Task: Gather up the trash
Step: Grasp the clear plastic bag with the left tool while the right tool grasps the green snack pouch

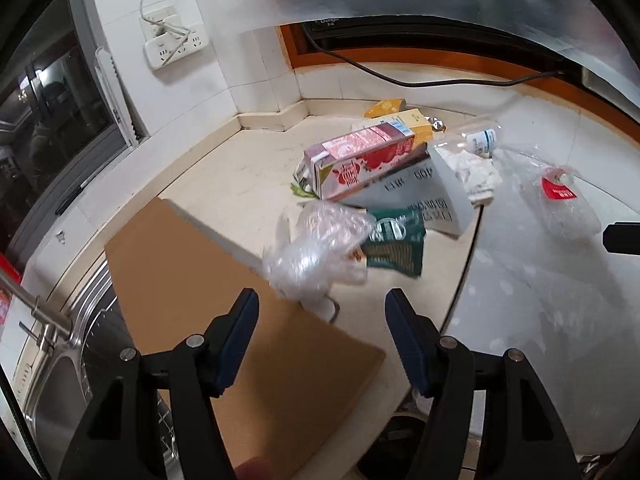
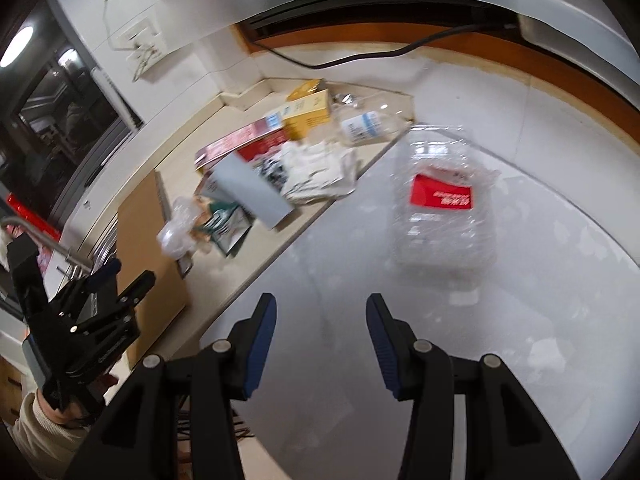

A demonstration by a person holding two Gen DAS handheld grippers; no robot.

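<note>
A pile of trash lies in the counter corner: a pink and red milk carton [image 1: 360,156], a grey-white box [image 1: 424,196], a green packet [image 1: 396,244], a yellow box [image 1: 420,124], crumpled white paper [image 1: 476,172] and a clear bottle [image 1: 480,136]. A crumpled clear plastic bag [image 1: 316,248] lies nearest my left gripper [image 1: 320,312], which is open and empty just short of it. A clear plastic package with a red label [image 2: 444,208] lies on the white surface ahead of my right gripper [image 2: 322,316], which is open and empty. The left gripper also shows in the right wrist view [image 2: 128,276].
A brown cardboard sheet [image 1: 224,320] lies on the counter beside a steel sink [image 1: 60,380] with a tap [image 1: 36,300]. A black cable [image 1: 420,78] runs along the back wall. A wall socket [image 1: 172,40] and a dark window [image 1: 52,112] are at the left.
</note>
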